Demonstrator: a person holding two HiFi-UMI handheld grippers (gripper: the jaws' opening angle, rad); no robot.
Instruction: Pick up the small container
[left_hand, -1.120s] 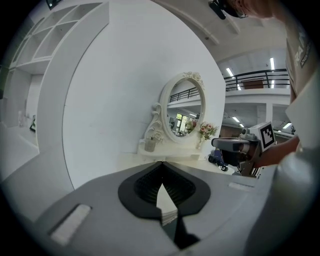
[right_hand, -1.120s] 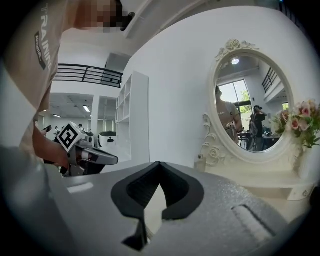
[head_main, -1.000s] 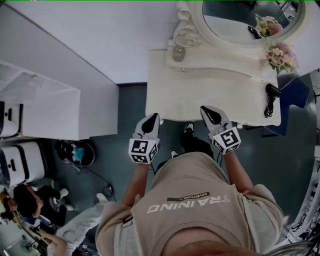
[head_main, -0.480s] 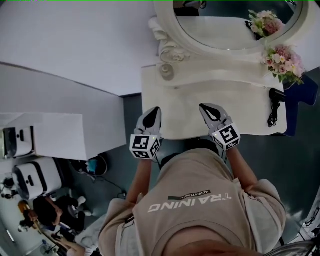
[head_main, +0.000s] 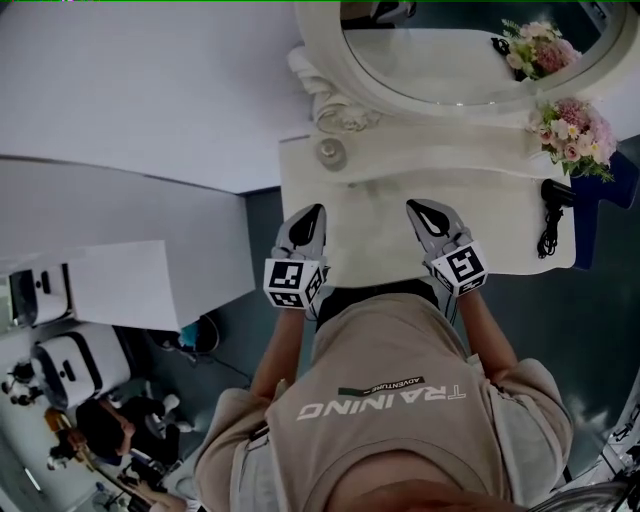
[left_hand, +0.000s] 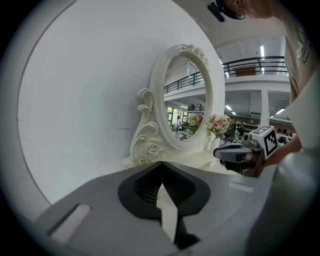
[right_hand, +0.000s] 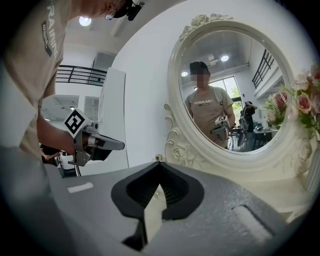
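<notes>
small container (head_main: 331, 153): round, pale top | ahead of left gripper (head_main: 313, 210), untouched | right gripper (head_main: 414, 206) farther off | both jaws together, empty

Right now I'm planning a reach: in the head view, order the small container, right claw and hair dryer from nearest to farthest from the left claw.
1. Small container, just ahead of the left claw, near the mirror.
2. Right claw, alongside, to its right.
3. Hair dryer, at the table's far right edge.
</notes>
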